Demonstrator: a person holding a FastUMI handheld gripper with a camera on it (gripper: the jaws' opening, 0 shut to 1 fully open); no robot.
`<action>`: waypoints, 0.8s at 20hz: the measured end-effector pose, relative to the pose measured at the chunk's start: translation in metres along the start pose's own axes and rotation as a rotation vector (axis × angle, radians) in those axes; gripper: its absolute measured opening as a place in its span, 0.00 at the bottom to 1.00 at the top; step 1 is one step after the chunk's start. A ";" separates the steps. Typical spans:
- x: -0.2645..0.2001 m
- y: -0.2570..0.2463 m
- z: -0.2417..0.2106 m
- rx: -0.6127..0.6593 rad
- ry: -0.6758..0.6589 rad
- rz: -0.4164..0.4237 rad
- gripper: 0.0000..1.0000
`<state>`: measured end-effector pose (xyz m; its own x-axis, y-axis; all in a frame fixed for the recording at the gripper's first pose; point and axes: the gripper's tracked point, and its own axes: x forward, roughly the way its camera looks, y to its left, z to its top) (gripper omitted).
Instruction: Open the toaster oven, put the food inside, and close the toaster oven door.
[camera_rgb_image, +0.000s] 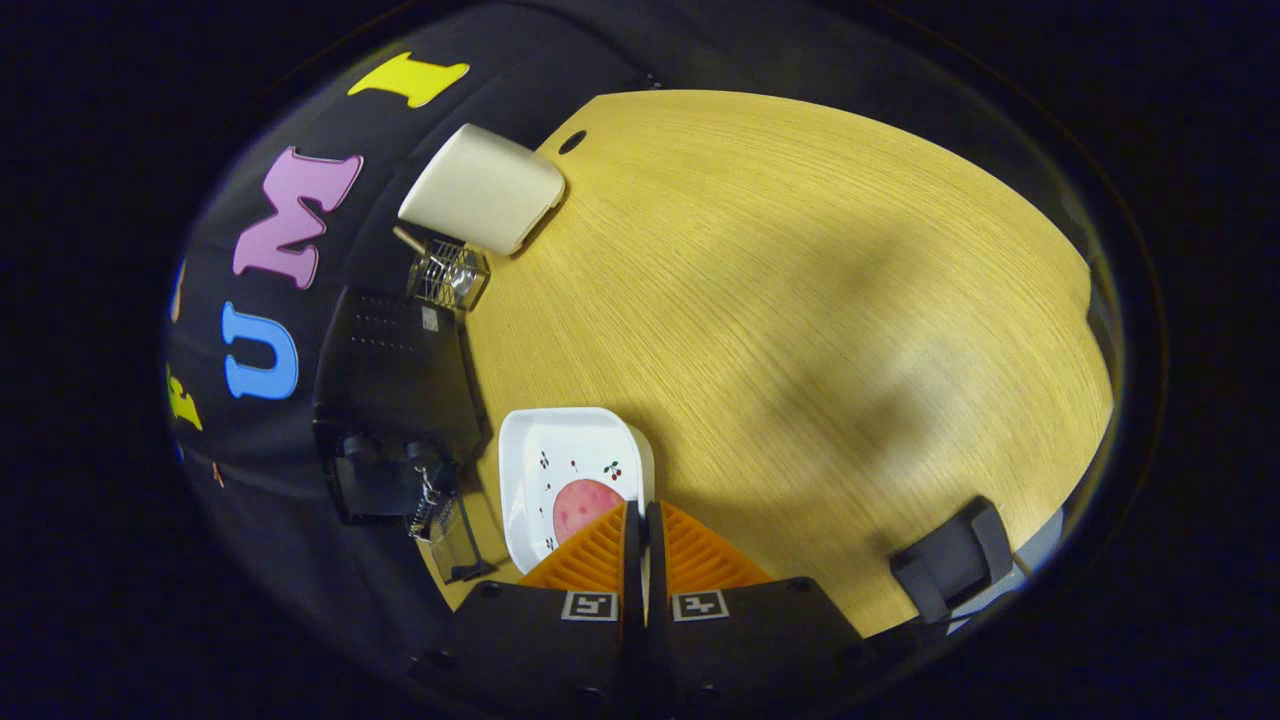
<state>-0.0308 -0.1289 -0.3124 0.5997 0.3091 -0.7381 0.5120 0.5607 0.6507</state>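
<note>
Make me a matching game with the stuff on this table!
Things:
1. white plate
2. pink food
3. black toaster oven
4. cream box

Places:
A. at the table's far corner
B. on the plate, just ahead of the jaws
C. at the table's edge, by the booth wall
D. on the table beside the oven

Pairs: 1-D, 2-B, 3-C, 4-A. The gripper has its jaws closed, holding nothing.

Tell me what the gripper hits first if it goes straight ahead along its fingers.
Probably the pink round food on the white plate: it lies just ahead of the gripper, whose fingers are shut together with nothing between them. Depth is hard to judge.
</note>
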 end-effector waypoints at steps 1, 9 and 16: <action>-0.006 0.002 -0.003 0.036 -0.016 0.013 0.05; -0.062 0.009 -0.058 0.164 -0.140 0.072 0.05; -0.058 0.052 -0.116 0.190 -0.122 0.135 0.05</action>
<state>-0.1106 -0.0289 -0.2564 0.7339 0.2702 -0.6232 0.5221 0.3627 0.7719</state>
